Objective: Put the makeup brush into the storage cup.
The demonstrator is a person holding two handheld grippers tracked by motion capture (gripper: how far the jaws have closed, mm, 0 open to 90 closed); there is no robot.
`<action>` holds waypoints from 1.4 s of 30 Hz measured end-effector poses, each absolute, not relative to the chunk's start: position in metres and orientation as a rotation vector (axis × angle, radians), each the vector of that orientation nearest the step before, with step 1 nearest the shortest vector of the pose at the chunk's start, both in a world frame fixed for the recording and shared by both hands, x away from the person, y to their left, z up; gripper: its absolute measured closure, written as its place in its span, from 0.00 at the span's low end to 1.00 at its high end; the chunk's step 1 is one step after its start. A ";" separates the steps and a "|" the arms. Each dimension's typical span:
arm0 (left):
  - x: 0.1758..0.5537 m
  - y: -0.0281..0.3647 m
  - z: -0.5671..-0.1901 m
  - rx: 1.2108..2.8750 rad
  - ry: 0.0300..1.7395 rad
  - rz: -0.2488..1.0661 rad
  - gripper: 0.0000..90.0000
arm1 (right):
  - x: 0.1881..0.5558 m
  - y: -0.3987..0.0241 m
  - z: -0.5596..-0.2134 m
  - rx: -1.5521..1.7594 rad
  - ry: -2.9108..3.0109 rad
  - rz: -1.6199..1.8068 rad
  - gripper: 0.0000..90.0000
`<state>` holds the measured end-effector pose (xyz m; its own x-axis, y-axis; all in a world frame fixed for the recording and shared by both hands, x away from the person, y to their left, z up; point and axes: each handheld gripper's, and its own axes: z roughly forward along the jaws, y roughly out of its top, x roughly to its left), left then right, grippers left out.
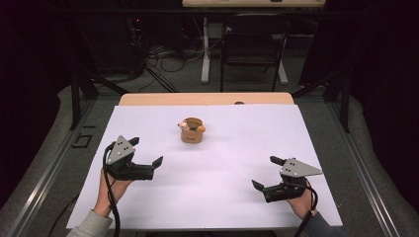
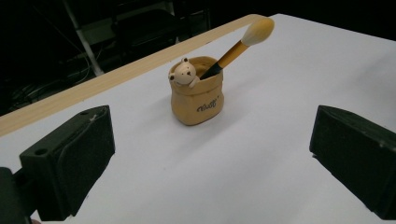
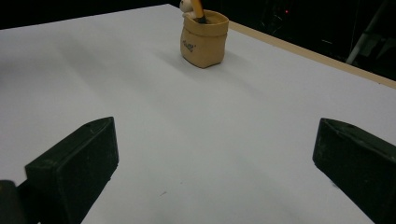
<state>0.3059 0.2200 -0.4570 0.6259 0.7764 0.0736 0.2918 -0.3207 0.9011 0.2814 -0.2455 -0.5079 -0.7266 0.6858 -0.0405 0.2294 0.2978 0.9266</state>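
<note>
White table [image 1: 212, 182], tan pot [image 1: 191, 133]

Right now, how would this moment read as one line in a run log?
left gripper: open, empty | right gripper: open, empty | brush: leaning in pot | pot: upright, mid-table, untouched

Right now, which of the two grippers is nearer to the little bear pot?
The left gripper. It sits closer to the bear pot; the right gripper rests farther toward the table's near edge.

— Little pot [image 2: 196, 95]: looks like smooth clay, tan, a bit shiny. Brush [image 2: 240, 44] inside: soft fluffy tip, glossy orange handle.

— White sheet [image 1: 212, 163] on the table: matt, smooth, like paper. Bare wood along the far edge [image 1: 207, 98]. Pads [image 2: 70, 161] on the left gripper [image 1: 144, 156]: black, dull, like rubber.
</note>
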 end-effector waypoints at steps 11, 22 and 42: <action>0.291 0.231 -0.472 1.893 0.888 0.615 0.00 | 0.281 -0.245 -0.509 0.808 2.149 1.406 0.00; 0.278 0.240 -0.488 1.894 0.943 0.627 0.00 | 0.281 -0.245 -0.508 0.799 2.137 1.407 0.00; 0.263 0.246 -0.521 1.895 1.044 0.647 0.00 | 0.282 -0.247 -0.506 0.791 2.132 1.418 0.00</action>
